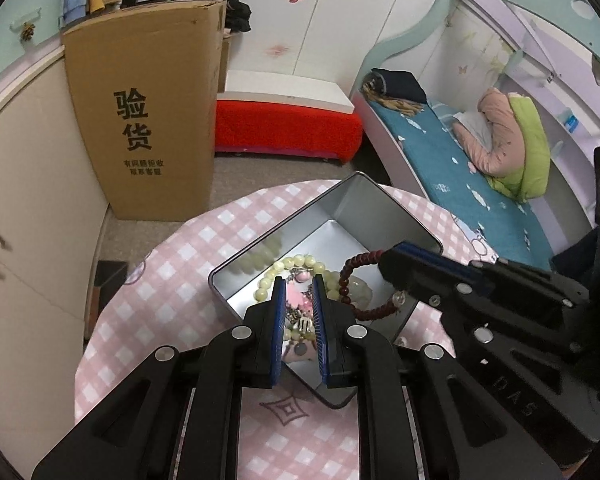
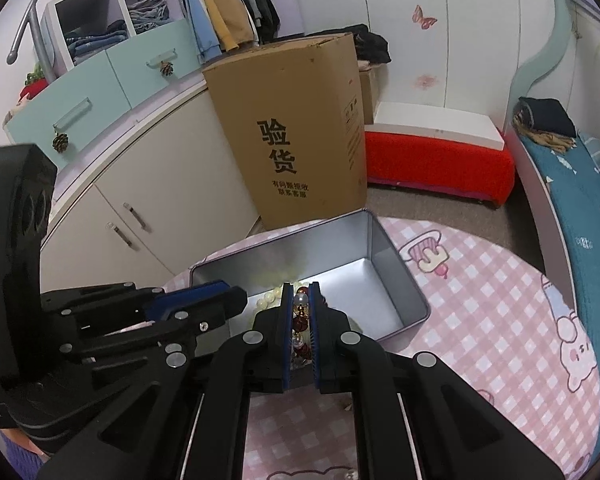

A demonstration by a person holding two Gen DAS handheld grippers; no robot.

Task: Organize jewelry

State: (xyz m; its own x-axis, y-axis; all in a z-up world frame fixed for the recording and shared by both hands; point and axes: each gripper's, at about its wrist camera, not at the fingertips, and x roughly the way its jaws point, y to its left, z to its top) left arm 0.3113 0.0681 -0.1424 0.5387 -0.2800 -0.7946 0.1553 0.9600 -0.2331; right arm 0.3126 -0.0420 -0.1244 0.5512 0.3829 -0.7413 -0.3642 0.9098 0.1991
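An open silver tin (image 1: pixel 340 204) stands on the pink checked table (image 1: pixel 172 280); it also shows in the right wrist view (image 2: pixel 384 248). Pale green bead bracelets (image 1: pixel 300 264) and a pink charm piece (image 1: pixel 298 300) lie inside. My left gripper (image 1: pixel 299 284) hangs over the tin's near end, jaws narrowly apart, with the charm piece between them; whether it grips it is unclear. My right gripper (image 2: pixel 302 292) is shut on a dark red bead bracelet (image 1: pixel 350 280), held over the tin; the beads show between its fingers (image 2: pixel 300 322).
A tall cardboard box (image 1: pixel 144 120) stands on the floor beyond the table. A red bench (image 1: pixel 288 128) and a bed (image 1: pixel 460 168) lie behind and to the right. Cream cabinets (image 2: pixel 140 200) are on the left.
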